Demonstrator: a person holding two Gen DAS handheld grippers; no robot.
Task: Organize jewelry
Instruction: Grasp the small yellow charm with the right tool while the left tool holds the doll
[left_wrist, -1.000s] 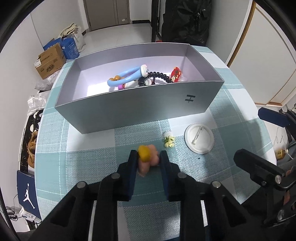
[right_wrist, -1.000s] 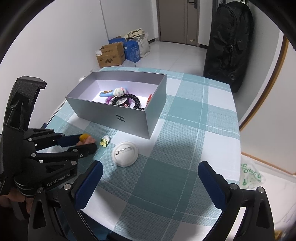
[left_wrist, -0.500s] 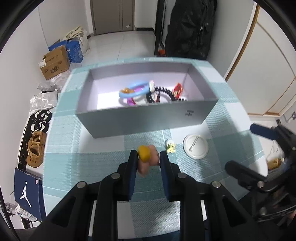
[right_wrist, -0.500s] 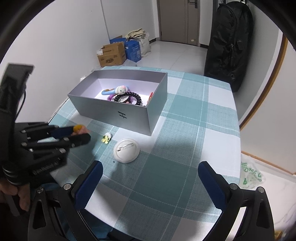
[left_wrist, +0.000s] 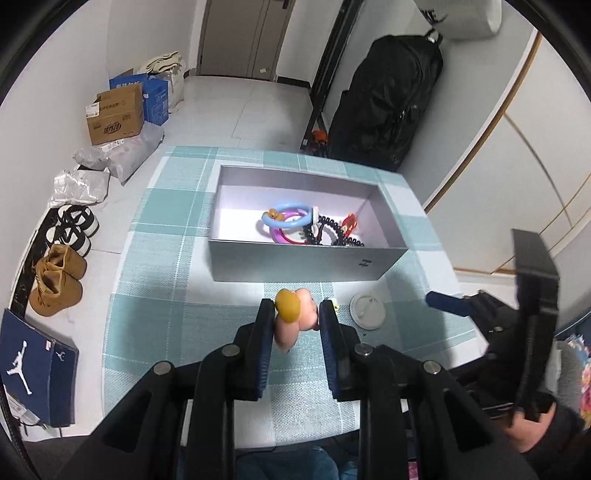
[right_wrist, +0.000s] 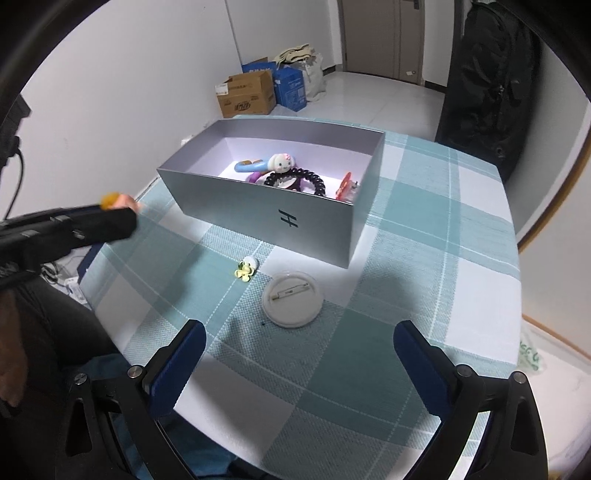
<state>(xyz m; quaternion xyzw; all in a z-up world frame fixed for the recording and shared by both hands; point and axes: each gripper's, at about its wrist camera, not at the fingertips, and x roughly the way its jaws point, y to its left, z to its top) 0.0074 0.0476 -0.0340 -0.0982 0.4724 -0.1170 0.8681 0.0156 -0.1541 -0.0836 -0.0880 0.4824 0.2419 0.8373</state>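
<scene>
My left gripper (left_wrist: 297, 314) is shut on a small pink and orange trinket (left_wrist: 295, 315) and holds it well above the table, in front of the grey box (left_wrist: 295, 264). The box holds a blue and purple bangle (left_wrist: 291, 221), a black coil band (right_wrist: 295, 179) and a red piece (right_wrist: 345, 186). The trinket also shows in the right wrist view (right_wrist: 116, 201), left of the box. My right gripper (right_wrist: 297, 347) is open and empty over the table's near part. A white round badge (right_wrist: 292, 303) and a small yellow flower clip (right_wrist: 245, 269) lie in front of the box.
The table has a teal checked cloth (right_wrist: 424, 258). On the floor are cardboard boxes (left_wrist: 114, 114), shoes (left_wrist: 59, 277) and a black bag (left_wrist: 388, 92). A person's legs (right_wrist: 48, 332) are at the table's left edge.
My left gripper has risen high above the table with the trinket in it, so the box and table look smaller. My right gripper has moved a little closer to the badge.
</scene>
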